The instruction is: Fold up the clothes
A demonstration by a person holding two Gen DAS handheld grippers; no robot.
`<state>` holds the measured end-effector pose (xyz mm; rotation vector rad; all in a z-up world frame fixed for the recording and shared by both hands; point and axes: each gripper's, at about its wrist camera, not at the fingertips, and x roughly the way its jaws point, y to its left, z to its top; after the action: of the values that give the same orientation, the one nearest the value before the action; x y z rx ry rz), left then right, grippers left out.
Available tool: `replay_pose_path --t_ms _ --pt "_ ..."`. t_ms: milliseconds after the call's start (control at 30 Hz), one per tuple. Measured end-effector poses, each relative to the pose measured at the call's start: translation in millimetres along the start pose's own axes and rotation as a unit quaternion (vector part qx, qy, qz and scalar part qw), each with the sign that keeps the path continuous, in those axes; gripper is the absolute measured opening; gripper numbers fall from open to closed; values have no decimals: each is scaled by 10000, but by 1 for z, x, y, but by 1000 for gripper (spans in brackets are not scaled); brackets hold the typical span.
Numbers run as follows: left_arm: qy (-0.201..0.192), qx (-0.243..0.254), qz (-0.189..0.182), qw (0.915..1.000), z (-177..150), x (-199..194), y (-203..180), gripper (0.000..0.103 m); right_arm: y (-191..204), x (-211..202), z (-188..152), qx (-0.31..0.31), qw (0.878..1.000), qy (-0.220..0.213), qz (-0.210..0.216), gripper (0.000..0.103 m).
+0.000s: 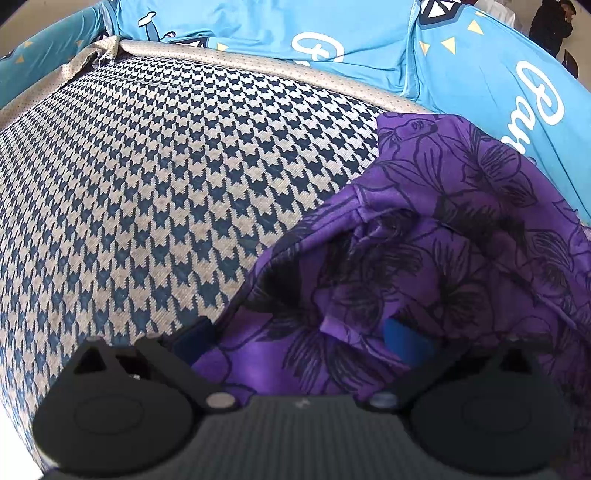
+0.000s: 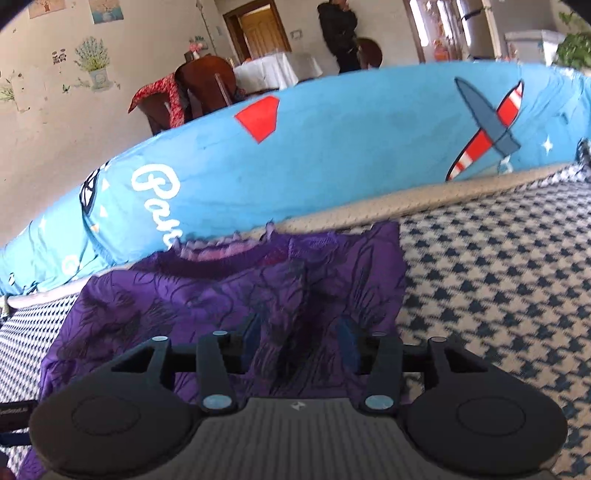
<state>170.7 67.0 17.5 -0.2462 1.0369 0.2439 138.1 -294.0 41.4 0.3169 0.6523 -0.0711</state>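
Both grippers, left gripper (image 1: pixel 299 332) and right gripper (image 2: pixel 295 328), spread apart, straddling bunched purple floral garment (image 2: pixel 207 291); I judge pinch pending for fold.

This is a home, a living room that runs on into a dining area. The landmark is a sofa whose seat wears a houndstooth cover (image 2: pixel 498 266), with blue cartoon-print cushions (image 2: pixel 332 155) standing along its back. Behind the sofa is a table under a white cloth (image 2: pixel 273 68) with dark wooden chairs (image 2: pixel 201 86) beside it, one draped in red fabric. A person in dark clothes (image 2: pixel 340 33) stands beyond that table, near a wooden door (image 2: pixel 260 31). On the wall behind the sofa's left end are flower stickers (image 2: pixel 92 62) and small pictures.
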Motion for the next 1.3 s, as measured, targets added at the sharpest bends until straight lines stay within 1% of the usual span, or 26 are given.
replay_pose_path --t_ms 133,400,433,467,500,533,633,900,1000,1067,1133,1200,1300 --pt "-5 19 6 10000 0 0 0 103 3 9 -6 -62 9999 127 51 48" --pt "1 48 22 10000 0 2 0 103 12 23 -12 -98 9994 176 270 47" --pt "3 45 30 10000 0 3 1 103 14 23 -12 -118 9993 185 313 40" --pt "8 36 37 10000 0 4 1 103 16 23 -12 -138 9991 195 356 29" --pt "13 28 43 10000 1 4 2 103 18 23 -12 -158 9989 204 399 23" --pt "17 20 45 10000 1 5 2 103 20 23 -13 -178 9986 213 442 14" --pt "24 7 51 10000 2 6 4 103 23 12 -7 -114 9978 130 647 9" --pt "13 -60 78 10000 4 9 8 103 13 -45 21 408 9922 -397 1111 7" --pt "-20 -105 86 9999 5 10 11 103 7 -61 26 494 9925 -413 1042 7" --pt "-73 -125 143 9998 6 9 12 103 2 -63 26 479 9946 -214 900 7" --pt "-132 -150 220 9996 8 9 14 103 -2 -60 22 422 9975 -45 570 7" --pt "-207 -227 345 9989 10 9 18 103 -5 -55 17 264 9990 66 365 10" --pt "-173 -398 403 9982 13 10 26 103 -1 -48 9 -188 9990 190 348 10"
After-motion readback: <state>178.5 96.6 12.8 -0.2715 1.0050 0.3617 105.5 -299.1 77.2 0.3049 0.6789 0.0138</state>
